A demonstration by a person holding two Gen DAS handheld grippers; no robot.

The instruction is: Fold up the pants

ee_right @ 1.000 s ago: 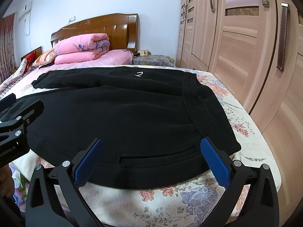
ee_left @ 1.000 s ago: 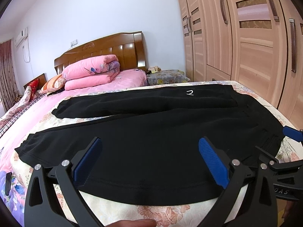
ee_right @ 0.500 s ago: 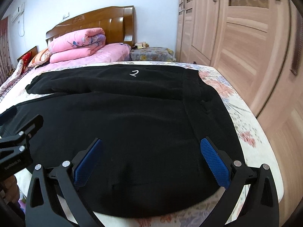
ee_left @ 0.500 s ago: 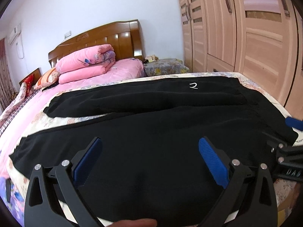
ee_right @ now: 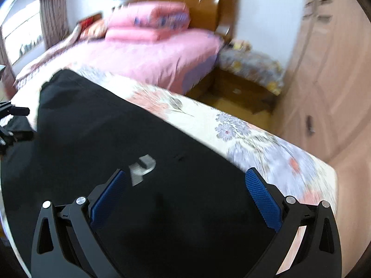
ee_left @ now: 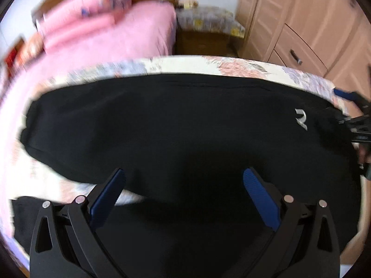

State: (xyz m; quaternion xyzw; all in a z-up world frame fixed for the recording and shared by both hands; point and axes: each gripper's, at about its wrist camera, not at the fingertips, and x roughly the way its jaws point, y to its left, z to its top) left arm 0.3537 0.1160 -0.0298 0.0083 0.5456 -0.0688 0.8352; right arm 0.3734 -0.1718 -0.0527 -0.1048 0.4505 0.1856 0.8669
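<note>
Floral bed [ee_right: 266,143] under black pants [ee_left: 174,127] (quilts [ee_right: 148,20] beyond)

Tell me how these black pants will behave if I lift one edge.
Likely floppy: the black pants lie flat and follow the bedspread. Probably thick and fleecy, so some weight. Unheld parts should sag and drag.

Matt black cloth pants [ee_left: 185,127] lie on a smooth floral bedspread [ee_right: 255,139] beside a glossy wooden headboard [ee_right: 208,2].
</note>
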